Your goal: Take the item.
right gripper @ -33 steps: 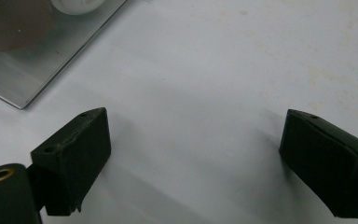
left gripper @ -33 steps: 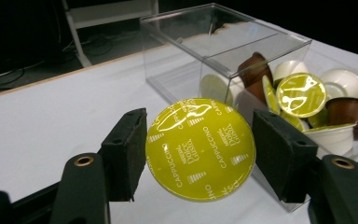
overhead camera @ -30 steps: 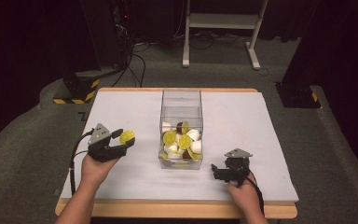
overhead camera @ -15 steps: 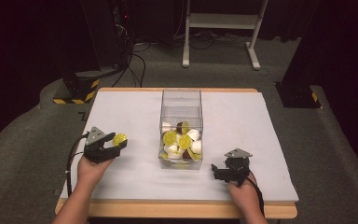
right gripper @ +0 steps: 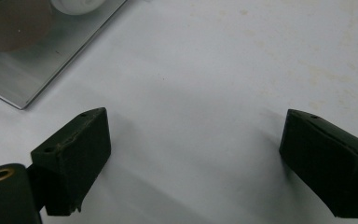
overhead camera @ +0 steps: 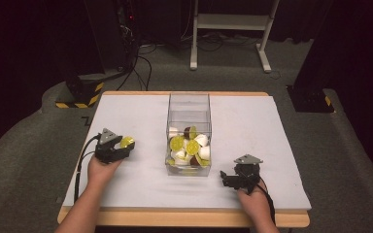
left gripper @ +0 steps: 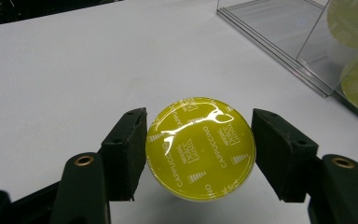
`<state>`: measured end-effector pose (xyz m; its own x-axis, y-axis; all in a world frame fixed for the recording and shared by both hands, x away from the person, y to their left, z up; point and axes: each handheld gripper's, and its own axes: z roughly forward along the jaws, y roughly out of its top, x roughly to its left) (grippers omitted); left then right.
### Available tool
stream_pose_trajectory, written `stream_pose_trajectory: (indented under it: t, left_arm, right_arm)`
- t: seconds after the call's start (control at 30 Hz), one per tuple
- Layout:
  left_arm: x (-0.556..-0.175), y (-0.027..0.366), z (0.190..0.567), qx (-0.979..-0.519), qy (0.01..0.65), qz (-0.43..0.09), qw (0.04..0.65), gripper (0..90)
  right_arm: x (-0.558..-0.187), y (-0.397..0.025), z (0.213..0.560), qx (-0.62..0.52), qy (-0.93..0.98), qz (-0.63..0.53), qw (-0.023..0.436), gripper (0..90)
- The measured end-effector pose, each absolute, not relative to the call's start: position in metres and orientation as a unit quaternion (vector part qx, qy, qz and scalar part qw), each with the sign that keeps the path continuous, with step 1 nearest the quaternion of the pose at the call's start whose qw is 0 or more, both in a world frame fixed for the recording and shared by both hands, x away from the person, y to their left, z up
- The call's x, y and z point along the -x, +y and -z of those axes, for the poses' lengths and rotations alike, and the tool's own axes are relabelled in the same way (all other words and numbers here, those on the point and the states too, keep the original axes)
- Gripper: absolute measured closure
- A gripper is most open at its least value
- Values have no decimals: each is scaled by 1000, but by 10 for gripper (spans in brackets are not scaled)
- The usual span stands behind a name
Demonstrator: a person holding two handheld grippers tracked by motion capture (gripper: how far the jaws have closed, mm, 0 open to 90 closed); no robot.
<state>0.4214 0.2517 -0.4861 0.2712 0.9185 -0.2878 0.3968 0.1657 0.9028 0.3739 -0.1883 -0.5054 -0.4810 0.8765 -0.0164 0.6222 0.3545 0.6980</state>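
Left hand point(overhead camera: 101, 167): lower left of the high view, forearm entering from the bottom edge, holding the left gripper over the white table top.
Left gripper point(overhead camera: 119, 148): left of centre in the high view, grey three-cornered plate on top, black cable looping down its left side. Jaws clamped on a yellow capsule.
Yellow capsule point(left gripper: 200, 147): centre of the left gripper view, foil lid facing the camera, printed "CAPPUCCINO". Left jaw touches its rim; right jaw sits at the opposite edge. In the high view it shows as a yellow disc point(overhead camera: 127, 142) at the gripper's tip, well left of the box.
Table point(overhead camera: 141, 111): white sheet on a wooden board, filling the middle of the high view.
Clear box point(overhead camera: 189, 104): centre of the high view, tall transparent walls, open top. Its corner shows at the upper right of the left gripper view point(left gripper: 279, 42) and the upper left of the right gripper view.
Capsules in box point(overhead camera: 188, 145): pile of yellow, white and brown ones in the lower half of the box.
Right gripper point(overhead camera: 229, 178): lower right of the high view, near the box's front right corner. In the right gripper view point(right gripper: 193, 163) the jaws stand wide apart over bare table, nothing between them.
Right hand point(overhead camera: 253, 196): bottom edge, right of centre, behind the gripper.
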Motion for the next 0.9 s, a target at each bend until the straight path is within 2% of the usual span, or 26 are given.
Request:
stream_pose_trajectory:
  t: [0.33,0.73,0.8,0.9]
  left_arm:
    - [-445,239,495,-605,556,-245,514,380]
    - [-449,237,501,-598,561,-241,519,376]
    - [-449,237,501,-599,562,-241,517,361]
    - [-448,236,501,-598,562,-241,518,272]
  right_arm:
    - [-374,-188,505,-469,799,-320,198,86]
    - [-374,-188,505,-469,799,-320,198,86]
    - [-374,-188,505,-469,799,-320,198,86]
    - [-374,-188,505,-469,799,-320,199,87]
